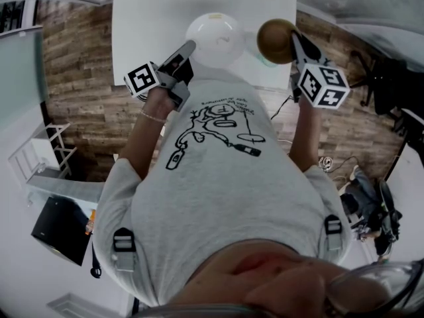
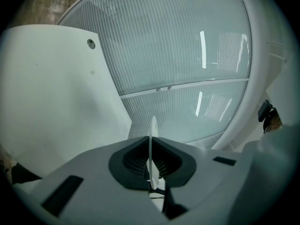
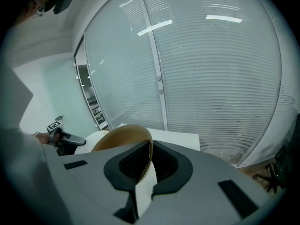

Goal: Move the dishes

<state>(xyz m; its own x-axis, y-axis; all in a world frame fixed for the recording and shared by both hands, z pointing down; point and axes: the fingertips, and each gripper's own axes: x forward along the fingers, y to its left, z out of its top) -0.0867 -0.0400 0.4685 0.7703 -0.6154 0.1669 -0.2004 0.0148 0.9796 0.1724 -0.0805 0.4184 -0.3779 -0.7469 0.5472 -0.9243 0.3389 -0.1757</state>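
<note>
A: Where is the white dish (image 1: 215, 40)?
B: Over the near edge of the table (image 1: 152, 12), just left of the brown bowl (image 1: 276, 40). The left hand-held gripper (image 1: 191, 45) is clamped on its left rim. In the left gripper view the rim shows as a thin white line pinched between the closed jaws

A: And the bowl?
B: Over the table's near right corner. The right hand-held gripper (image 1: 295, 42) is closed on its right rim, and the right gripper view shows the brown wall passing between the jaws

A: Do the two dishes touch?
B: The head view shows a narrow gap between them. Whether either one rests on the table, I cannot tell

A: What lies around the table?
B: A glass wall (image 2: 187, 55) with blinds on the far side, and a wood floor (image 1: 73, 65) to the left and right
</note>
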